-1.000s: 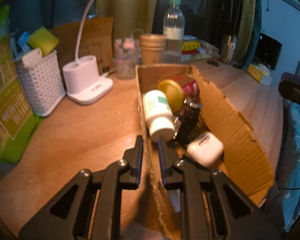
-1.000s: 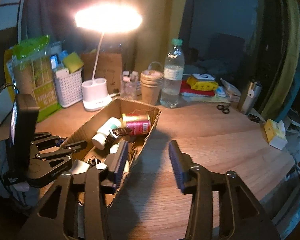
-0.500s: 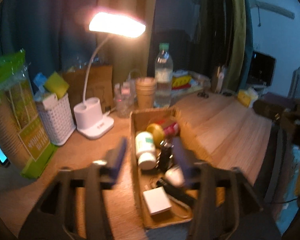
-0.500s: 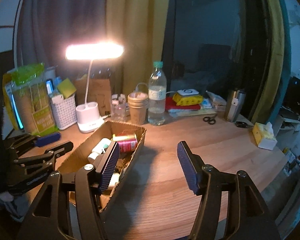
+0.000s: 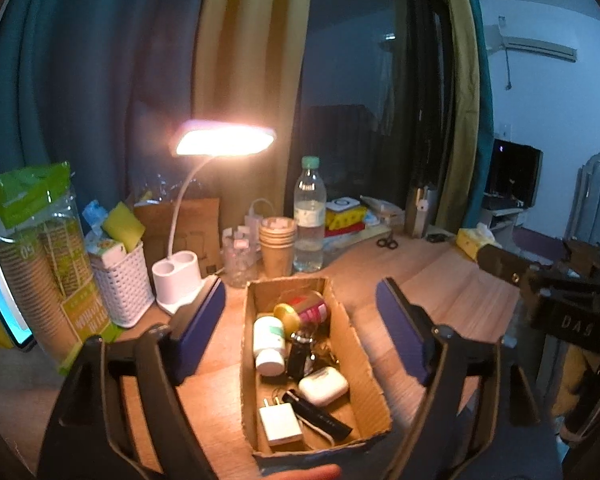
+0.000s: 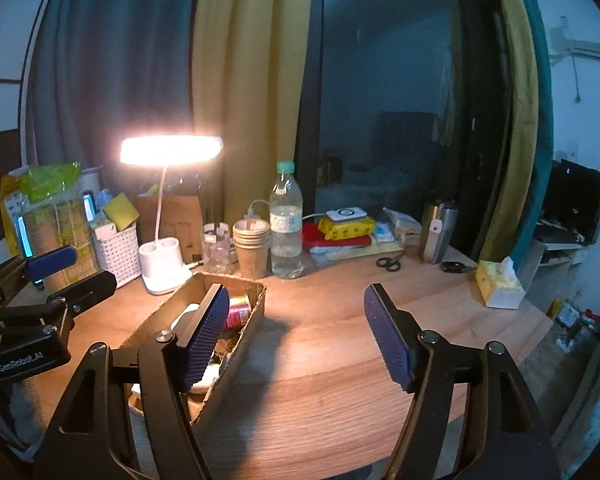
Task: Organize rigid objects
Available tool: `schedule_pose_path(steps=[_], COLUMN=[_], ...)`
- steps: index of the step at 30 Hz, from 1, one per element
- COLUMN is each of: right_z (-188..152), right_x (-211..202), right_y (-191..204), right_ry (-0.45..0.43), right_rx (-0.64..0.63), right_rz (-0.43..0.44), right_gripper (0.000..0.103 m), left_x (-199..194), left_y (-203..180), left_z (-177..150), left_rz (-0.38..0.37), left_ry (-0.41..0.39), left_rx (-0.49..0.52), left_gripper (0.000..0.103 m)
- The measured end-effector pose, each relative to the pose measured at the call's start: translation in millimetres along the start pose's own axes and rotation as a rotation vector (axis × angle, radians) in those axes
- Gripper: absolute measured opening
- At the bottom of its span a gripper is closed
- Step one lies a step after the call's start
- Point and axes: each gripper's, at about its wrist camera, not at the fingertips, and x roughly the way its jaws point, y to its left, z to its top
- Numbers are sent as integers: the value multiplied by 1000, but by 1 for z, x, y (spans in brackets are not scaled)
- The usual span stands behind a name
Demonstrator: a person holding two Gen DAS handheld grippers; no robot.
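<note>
Left wrist: desk lamp (image 5: 178, 276) and paper cups (image 5: 277, 246) behind cardboard box (image 5: 362, 364).

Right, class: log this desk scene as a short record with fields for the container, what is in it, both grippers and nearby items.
container: cardboard box, open top, on the wooden desk
contents: white pill bottle lying down, red can on its side, white earbud case, white charger plug, black stick-shaped item
left gripper: open, above the box, holding nothing
right gripper: open, holding nothing, to the box's right
nearby: lit desk lamp, water bottle, paper cup stack, white basket
</note>
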Motion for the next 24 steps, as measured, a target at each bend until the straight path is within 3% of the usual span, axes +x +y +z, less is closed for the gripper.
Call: schedule_pose_path(steps=[5,10,24], right_z=[4,5,5], right_x=[-14,-22,-23], right_y=[-8,-12,-13], right_ry=[-48,-68,-73], right_rx=[24,33,44], right_rz=[-38,-45,-47], right_gripper=[76,80,80], left_x=[-10,-21,-24], left_y=[-3,-4,-9], left_z=[5,8,10], left_rz=[22,24,12], left_ry=[-42,-90,-93], left_rx=[2,-3,17], left_gripper=[88,90,90])
